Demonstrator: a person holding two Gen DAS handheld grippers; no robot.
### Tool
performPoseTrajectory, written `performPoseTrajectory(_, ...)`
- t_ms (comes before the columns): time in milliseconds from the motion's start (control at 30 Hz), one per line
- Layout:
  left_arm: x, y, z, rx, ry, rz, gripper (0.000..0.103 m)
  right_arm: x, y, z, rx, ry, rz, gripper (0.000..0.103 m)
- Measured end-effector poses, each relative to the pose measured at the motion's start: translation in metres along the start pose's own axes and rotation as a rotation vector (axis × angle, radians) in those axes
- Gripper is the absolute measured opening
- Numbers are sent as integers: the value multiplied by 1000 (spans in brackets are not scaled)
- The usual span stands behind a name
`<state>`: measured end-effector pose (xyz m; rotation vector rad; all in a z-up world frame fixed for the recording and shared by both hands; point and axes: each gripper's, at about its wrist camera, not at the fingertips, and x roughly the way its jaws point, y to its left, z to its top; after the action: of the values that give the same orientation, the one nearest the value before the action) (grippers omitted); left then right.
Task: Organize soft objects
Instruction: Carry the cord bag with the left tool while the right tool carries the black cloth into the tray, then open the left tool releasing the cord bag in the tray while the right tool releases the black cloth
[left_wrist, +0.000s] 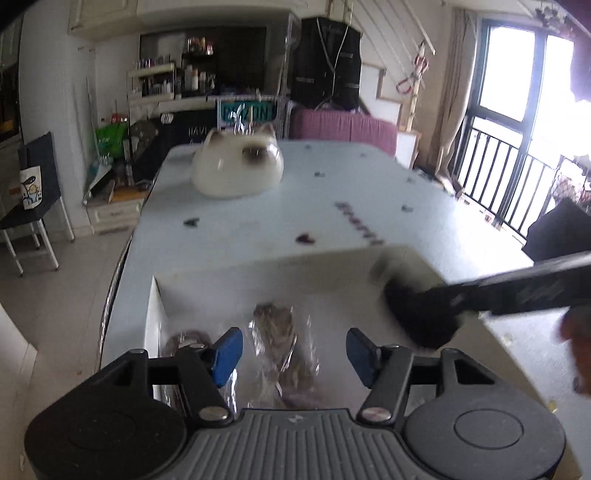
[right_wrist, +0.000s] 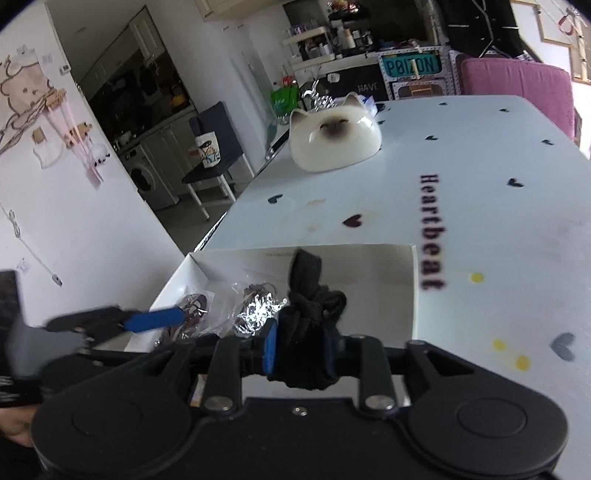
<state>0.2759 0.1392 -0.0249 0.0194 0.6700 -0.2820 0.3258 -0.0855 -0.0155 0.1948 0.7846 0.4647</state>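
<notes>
A white shallow box (left_wrist: 258, 269) (right_wrist: 415, 288) sits on the pale table near me. In it lie clear-wrapped items with brown contents (left_wrist: 275, 332) (right_wrist: 255, 306). My right gripper (right_wrist: 301, 349) is shut on a knotted black soft cloth bundle (right_wrist: 308, 317) and holds it over the box; it shows blurred in the left wrist view (left_wrist: 417, 314). My left gripper (left_wrist: 293, 354) is open and empty, hovering over the wrapped items; one of its blue fingers (right_wrist: 155, 319) shows in the right wrist view.
A white cat-shaped plush (left_wrist: 238, 168) (right_wrist: 334, 134) rests at the table's far end. The table cover (right_wrist: 498, 229) carries black hearts and the word "Heartbeat". A chair (right_wrist: 214, 155) stands left of the table; a pink cushion (left_wrist: 343, 127) lies behind it.
</notes>
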Motion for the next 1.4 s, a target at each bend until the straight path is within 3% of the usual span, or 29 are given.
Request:
performPoseTrajectory(33,-2,0,2,-2,-12,-3,48,5,1,-1,1,4,0,49)
performPoseTrajectory(67,-2,-1,4,1,-14,-6,35,10,1,-1,0,4,-3,53)
performPoseTrajectory(167,4,-5,7,2,12,-32,13,15,-1,-4,9,-6,-12,50)
performPoseTrajectory(233,13,-9,4,17,46,-31,13,13,-5,-6,27,-9,-6,21)
performPoseTrajectory(300,22,-11,-1,29,90,-8,12,13,-9,-7,40,5,-11,14)
performPoseTrajectory(500,40,-7,-15,-9,176,-5,5,18,-12,-15,11,52,-28,12)
performPoseTrajectory(700,25,-9,-12,-30,135,-17,7,18,-9,-19,5,55,-23,13)
performPoseTrajectory(800,11,-11,-6,-51,100,-25,14,8,-6,-18,-6,30,-28,15)
performPoseTrajectory(933,-6,-17,1,-63,72,-22,32,-6,-4,-18,-4,5,-28,18)
performPoseTrajectory(1067,-25,-24,2,-77,38,-5,62,-23,2,-21,-25,-25,-32,23)
performPoseTrajectory(1267,-53,-33,-2,-96,-5,6,78,-54,8,-27,-54,-84,-51,35)
performPoseTrajectory(1333,-62,-37,-4,-94,-15,16,80,-64,11,-30,-65,-102,-64,47)
performPoseTrajectory(1400,-71,-39,-6,-97,-24,26,83,-73,13,-34,-76,-118,-75,51)
